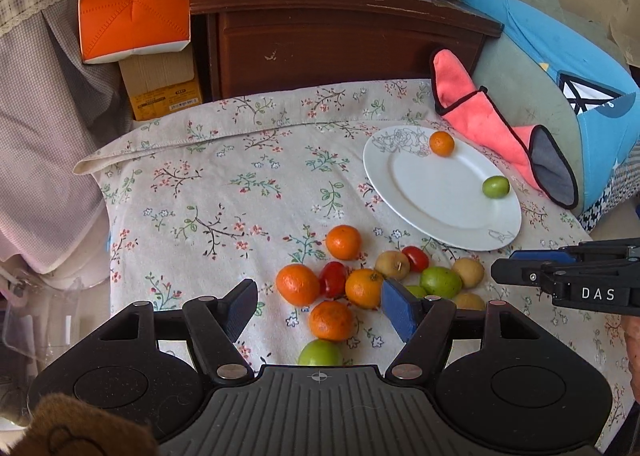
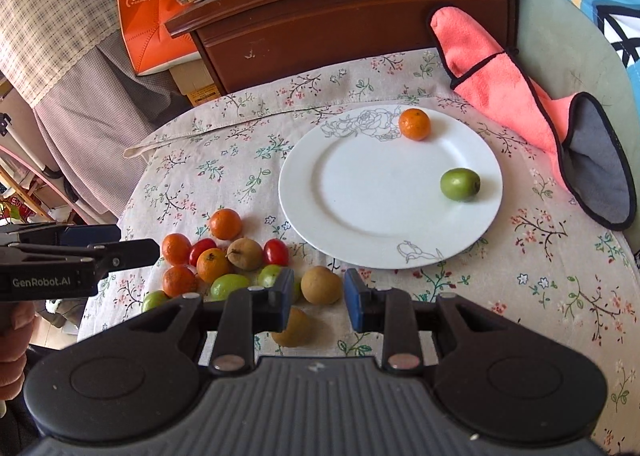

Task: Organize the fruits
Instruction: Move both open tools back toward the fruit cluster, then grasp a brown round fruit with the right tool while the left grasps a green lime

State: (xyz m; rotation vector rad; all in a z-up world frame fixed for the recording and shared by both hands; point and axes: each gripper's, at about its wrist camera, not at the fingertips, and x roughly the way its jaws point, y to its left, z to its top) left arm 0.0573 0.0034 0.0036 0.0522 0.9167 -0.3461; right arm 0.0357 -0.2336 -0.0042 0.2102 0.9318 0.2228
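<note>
A white plate [image 1: 404, 212] [image 2: 316, 216] lies on the floral cloth and holds one mandarin [image 1: 441, 143] [image 2: 415, 124] and one green fruit [image 1: 495, 187] [image 2: 460, 184]. A pile of mandarins [image 1: 298, 284], cherry tomatoes [image 1: 333, 278], green fruits [image 1: 441, 281] and brown fruits [image 1: 393, 264] sits in front of the plate. My left gripper [image 1: 320, 304] [image 2: 138, 246] hovers open over the mandarins, touching none. My right gripper [image 2: 320, 298] [image 1: 498, 272] stands narrowly open above a brown fruit [image 2: 321, 285], its pads clear of it.
A pink and grey mitt [image 1: 500, 128] [image 2: 532, 112] lies right of the plate. Behind the table stand a dark wooden cabinet [image 1: 340, 44], an orange bag [image 1: 132, 4] and cartons. A blue cushion [image 1: 580, 68] fills the right side. A person's hand [image 2: 12, 352] shows at the left edge.
</note>
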